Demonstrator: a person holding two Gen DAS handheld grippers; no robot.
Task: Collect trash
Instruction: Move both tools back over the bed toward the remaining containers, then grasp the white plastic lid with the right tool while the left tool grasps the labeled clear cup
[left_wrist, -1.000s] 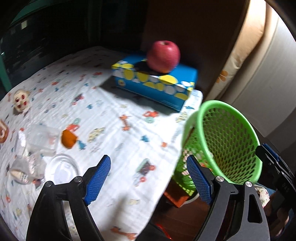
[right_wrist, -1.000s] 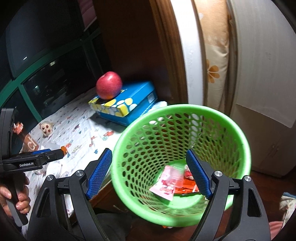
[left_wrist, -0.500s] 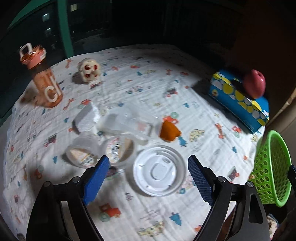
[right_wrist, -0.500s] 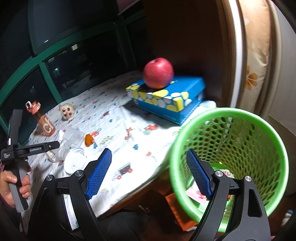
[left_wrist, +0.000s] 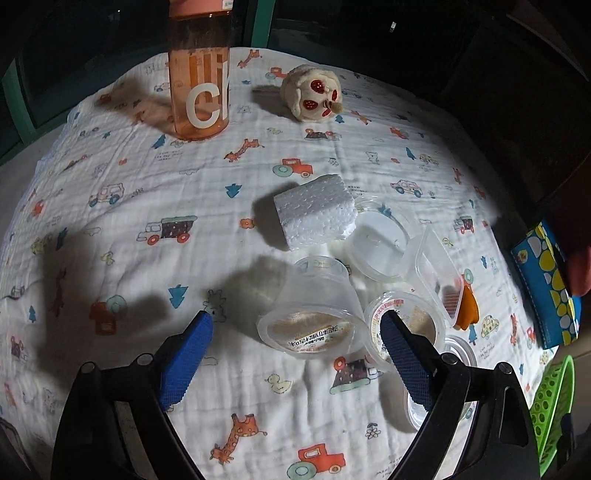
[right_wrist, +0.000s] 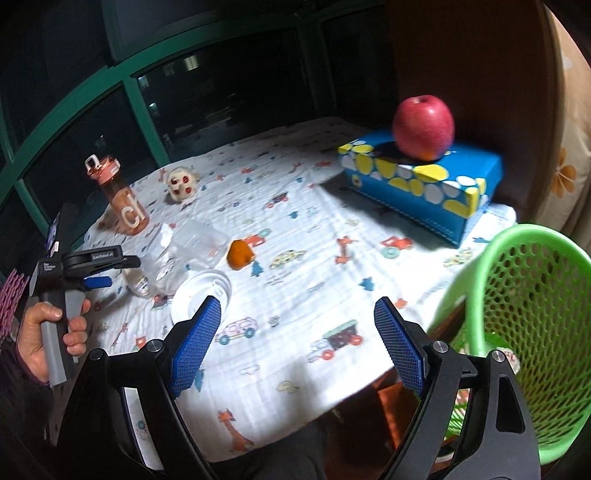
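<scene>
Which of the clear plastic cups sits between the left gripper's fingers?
The tipped-over clear plastic cup, mouth facing the camera; the labelled clear cup lies partly behind the right finger.

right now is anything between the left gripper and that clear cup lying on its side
Nothing visible. The left gripper is open and empty, its jaws having just widened, with the clear cup right ahead. A second cup crowds the right fingertip.

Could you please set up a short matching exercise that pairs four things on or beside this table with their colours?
Things:
1. apple
2. foam block
3. mesh basket
4. tissue box

Colours:
A. white
B. blue with yellow and white spots
C. red
D. bright green

Pairs: 1-C, 2-A, 3-D, 4-B
</scene>
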